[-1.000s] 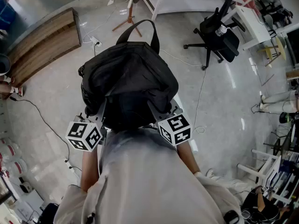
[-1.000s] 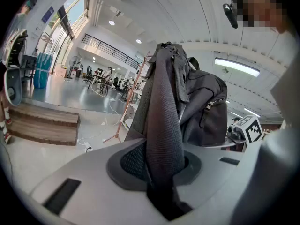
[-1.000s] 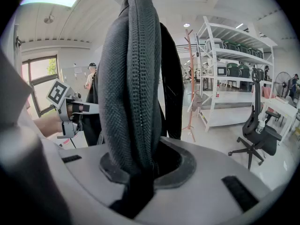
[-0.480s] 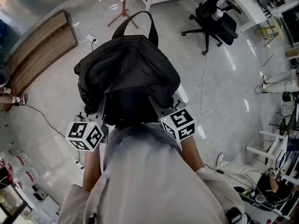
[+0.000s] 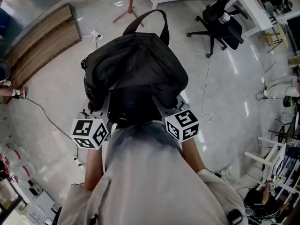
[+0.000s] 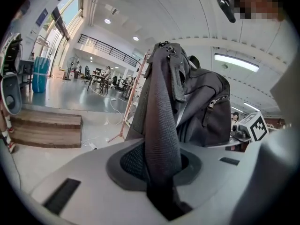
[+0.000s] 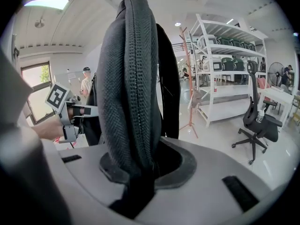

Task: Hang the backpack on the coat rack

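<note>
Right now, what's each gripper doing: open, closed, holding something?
Left gripper: closed, holding the backpack by a mesh strap.
Right gripper: closed, holding the same backpack by a padded strap.

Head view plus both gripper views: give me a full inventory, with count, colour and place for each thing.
backpack: one, black, held up in front of the person
coat rack: one, reddish wood, standing ahead, left of the shelving in the right gripper view
shelving unit: one, white, behind the coat rack
office chair: one, black, upper right of the head view
wooden platform: one, brown, upper left
cables: several, white and black, trailing on the ground
marker cubes: two, black and white, one per gripper
shirt: one, pale, bottom of the head view
left gripper: grey, shut on a backpack strap
right gripper: grey, shut on a padded strap
</note>
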The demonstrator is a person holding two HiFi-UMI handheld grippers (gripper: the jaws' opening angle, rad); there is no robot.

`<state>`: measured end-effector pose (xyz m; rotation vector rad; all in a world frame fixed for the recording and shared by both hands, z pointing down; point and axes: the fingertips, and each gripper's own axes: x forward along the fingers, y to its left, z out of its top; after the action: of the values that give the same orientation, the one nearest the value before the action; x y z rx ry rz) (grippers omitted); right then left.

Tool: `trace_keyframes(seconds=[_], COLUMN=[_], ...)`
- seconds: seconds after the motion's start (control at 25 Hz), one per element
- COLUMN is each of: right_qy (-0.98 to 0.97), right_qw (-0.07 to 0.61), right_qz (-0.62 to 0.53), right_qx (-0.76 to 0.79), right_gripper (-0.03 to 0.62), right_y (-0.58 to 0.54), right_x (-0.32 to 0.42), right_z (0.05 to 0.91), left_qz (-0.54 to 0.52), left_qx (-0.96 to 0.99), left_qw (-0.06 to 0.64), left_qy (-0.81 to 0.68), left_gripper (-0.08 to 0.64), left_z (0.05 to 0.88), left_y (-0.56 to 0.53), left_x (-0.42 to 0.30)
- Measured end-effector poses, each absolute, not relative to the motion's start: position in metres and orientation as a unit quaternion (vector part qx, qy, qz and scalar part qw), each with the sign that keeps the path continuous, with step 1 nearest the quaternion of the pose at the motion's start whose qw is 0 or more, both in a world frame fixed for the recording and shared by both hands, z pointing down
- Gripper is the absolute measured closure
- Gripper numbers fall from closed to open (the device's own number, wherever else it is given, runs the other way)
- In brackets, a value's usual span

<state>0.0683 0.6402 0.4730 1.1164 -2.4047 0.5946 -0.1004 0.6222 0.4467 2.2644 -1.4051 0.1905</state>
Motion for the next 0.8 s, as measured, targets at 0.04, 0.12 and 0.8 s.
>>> trace_keyframes(seconds=[0.04,0.12,0.8], right_qy=[-0.866,-0.869,-0.886], right_qw=[0.211,0.214,0.216], right_qz=[0.215,0.217,0.224], right_qx=[0.398,0.391,0.345], right_gripper=[0.503,0.502,0.502], right_y=[0.636,0.627,0.481], right_x=[0.066,0.062,0.089], right_z=[0.474,0.476,0.480], left_qz=[0.070,0.074,0.104], left_qx=[0.821,0.815,0.800], left_qw=[0.234,0.237,0.251], left_qy=[-0.516,-0.523,-0.535], left_gripper=[0.482,0.482,0.479], left_z=[0.448,0.450,0.452], left_y=[0.619,0.613,0.480], left_x=[-0.103,-0.107,-0.078])
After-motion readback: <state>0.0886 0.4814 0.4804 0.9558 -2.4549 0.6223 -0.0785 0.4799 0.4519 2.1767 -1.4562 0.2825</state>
